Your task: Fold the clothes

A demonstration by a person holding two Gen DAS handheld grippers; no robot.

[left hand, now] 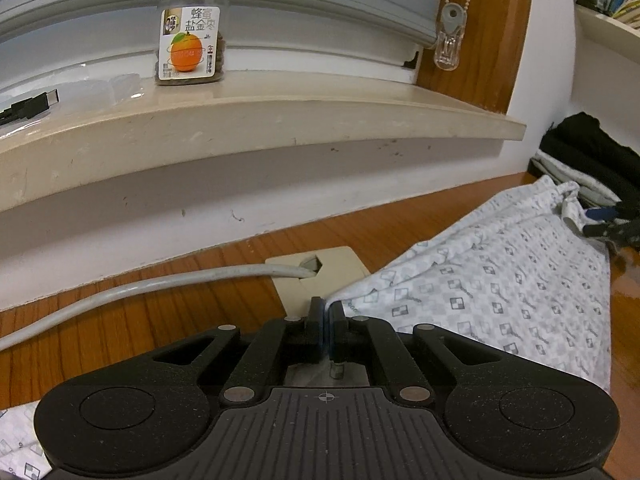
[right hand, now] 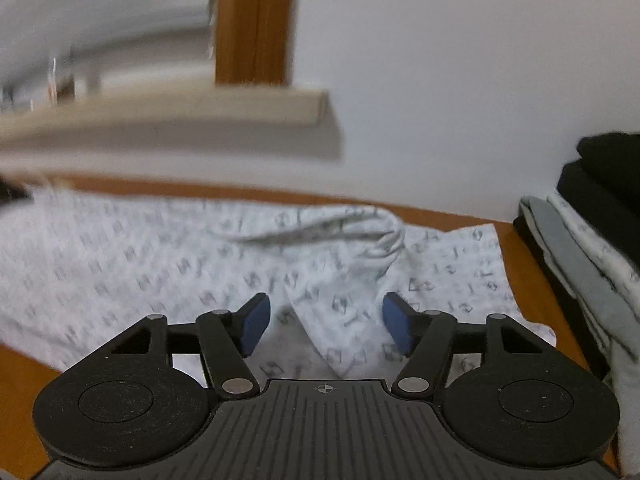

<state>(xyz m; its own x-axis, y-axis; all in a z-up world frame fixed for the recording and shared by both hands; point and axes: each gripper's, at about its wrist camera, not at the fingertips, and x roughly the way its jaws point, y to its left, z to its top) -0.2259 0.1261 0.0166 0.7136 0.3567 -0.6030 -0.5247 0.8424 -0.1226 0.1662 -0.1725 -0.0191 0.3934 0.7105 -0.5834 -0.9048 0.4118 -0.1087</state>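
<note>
On the wooden worktop (left hand: 168, 320) under the window sill, the left tongs (left hand: 327, 312) are pressed together on a corner of the patterned garment (left hand: 500, 288), a white cloth printed with small grey squares; the edge of the fabric runs right into the closed blue pads. The right tongs (right hand: 326, 320) stand spread, their blue pads (right hand: 256, 324) clear of the cloth on either side, with a raised fold of the same garment lying between them but not gripped. That view is blurred, so the finer lie of the cloth cannot be read.

Outward from the tongs, the garment is spread flat across the worktop, one layer doubled over itself with a bunched ridge (right hand: 360, 228) near the far edge. To the right, near the wall, sits a stack of folded clothes (right hand: 588, 240), grey and white pieces below and black ones on top. A grey cable (left hand: 160, 284) crosses the worktop to a floor-style outlet plate (left hand: 344, 264), and a plastic jar (left hand: 192, 36) stands on the window sill (left hand: 280, 116).

By my reading the job is well along: several pieces are already stacked, and this garment looks partly folded, one fold laid down on the right side while the left corner is not yet let go. Further folds and the move to the stack seem still to come.
</note>
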